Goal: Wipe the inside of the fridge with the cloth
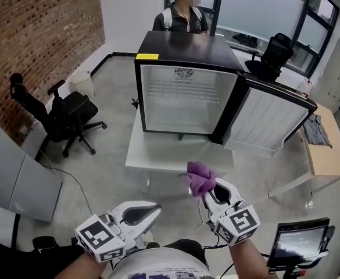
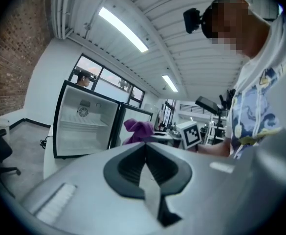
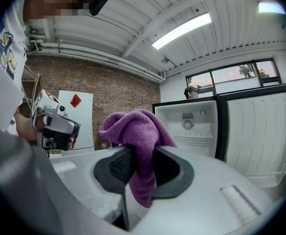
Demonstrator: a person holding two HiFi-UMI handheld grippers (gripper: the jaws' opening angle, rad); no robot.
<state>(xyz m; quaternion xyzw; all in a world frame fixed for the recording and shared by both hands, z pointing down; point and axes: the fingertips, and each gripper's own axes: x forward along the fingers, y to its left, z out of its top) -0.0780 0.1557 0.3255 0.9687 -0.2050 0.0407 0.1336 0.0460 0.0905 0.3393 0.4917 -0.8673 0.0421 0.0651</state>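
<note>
The fridge (image 1: pixel 180 46) stands on a low white worktop (image 1: pixel 158 153) in the middle of the room. Its door (image 1: pixel 271 120) is swung wide open to the right, and the white inside is bare apart from a wire shelf (image 1: pixel 184 92). The purple cloth (image 1: pixel 200 178) is not near it: it is well short of the fridge, pinched in the right tongs (image 1: pixel 208 194). Their jaws are closed on its middle, so a bunched fold stands up above them and a tail hangs below. The left tongs (image 1: pixel 157 208) sit low beside the right ones with their jaws pressed together and nothing between them. Behind the fridge a person (image 1: pixel 181 13) is standing, and off to the left a black office chair (image 1: pixel 65 112) sits near the brick wall (image 1: pixel 36 39).
</note>
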